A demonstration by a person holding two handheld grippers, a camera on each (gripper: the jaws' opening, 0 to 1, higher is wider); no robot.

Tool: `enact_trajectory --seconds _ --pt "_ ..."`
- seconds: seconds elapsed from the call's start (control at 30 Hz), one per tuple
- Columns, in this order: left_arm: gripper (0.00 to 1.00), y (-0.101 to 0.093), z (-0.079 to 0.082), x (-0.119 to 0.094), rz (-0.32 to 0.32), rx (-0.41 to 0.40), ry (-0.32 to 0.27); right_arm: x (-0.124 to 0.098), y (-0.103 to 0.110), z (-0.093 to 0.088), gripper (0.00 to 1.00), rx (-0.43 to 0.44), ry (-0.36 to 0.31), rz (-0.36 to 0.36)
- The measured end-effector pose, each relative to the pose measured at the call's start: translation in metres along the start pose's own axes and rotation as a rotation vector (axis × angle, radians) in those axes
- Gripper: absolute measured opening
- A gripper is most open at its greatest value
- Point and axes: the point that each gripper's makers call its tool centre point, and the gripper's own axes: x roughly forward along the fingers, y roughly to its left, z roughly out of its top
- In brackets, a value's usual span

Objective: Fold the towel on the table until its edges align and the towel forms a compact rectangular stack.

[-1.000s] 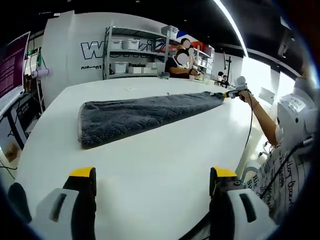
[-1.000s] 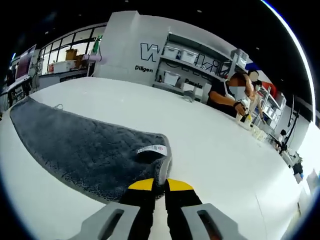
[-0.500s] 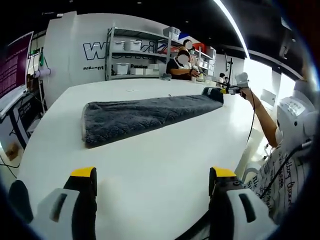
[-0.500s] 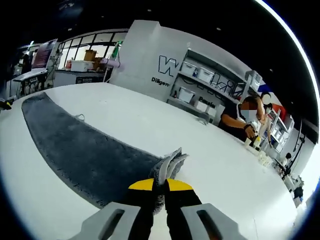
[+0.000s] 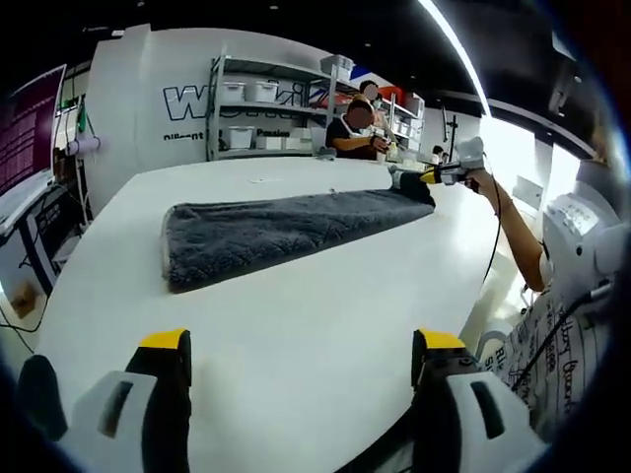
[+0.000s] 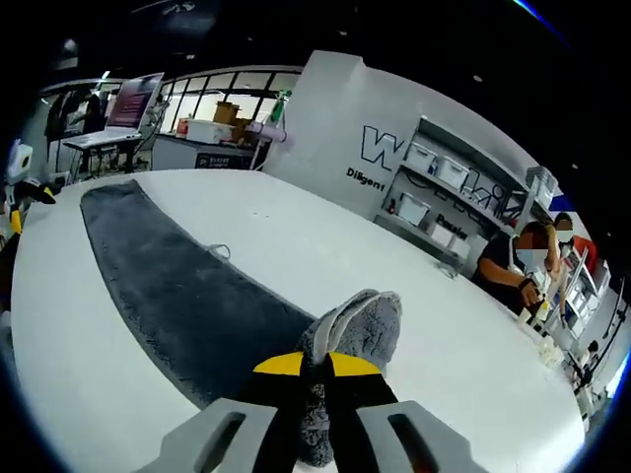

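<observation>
Towel [image 5: 276, 229]: dark grey, plush, folded into a long narrow strip, lying across the centre of the white table [image 5: 296, 325] in the left gripper view and running from upper left to lower centre of the right gripper view [image 6: 187, 296]. Near end bunched and lifted off the tabletop, pinched between the closed yellow-tipped jaws of the right gripper [image 6: 315, 367], visible too at upper right of the left gripper view [image 5: 434, 177]. Far end resting flat.

Left gripper [image 5: 296, 345] at the bottom of its own view, jaws spread wide, holding nothing, well apart from the towel's rounded end.

Likely trouble from here:
- Only a small bunch of pile clamped, so could slip out mid-carry and drop short of the far end.
- One corner gripped rather than the whole width, so fold may land skewed, edges misaligned.
- Far end unpinned, so the strip may drag along the smooth table instead of doubling over.

Shelving [image 5: 276, 108] and a seated person [image 6: 513, 276] behind, clear of the work.
</observation>
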Motion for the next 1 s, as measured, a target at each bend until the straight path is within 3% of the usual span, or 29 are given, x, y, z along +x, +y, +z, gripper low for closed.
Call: enact_trajectory --seconds 0.33,0.83,1.0 --pt "0.97 0.002 0.0 -0.004 0.011 -0.005 -0.009 0.019 0.032 0.013 0.07 -0.022 -0.013 0.078" --pt "0.97 -0.002 0.002 0.0 -0.001 0.0 -0.009 0.021 0.079 0.029 0.07 -0.041 -0.047 0.199" --pt "0.97 -0.002 0.002 0.001 -0.002 0.0 -0.008 0.025 0.105 0.025 0.07 -0.076 -0.014 0.28"
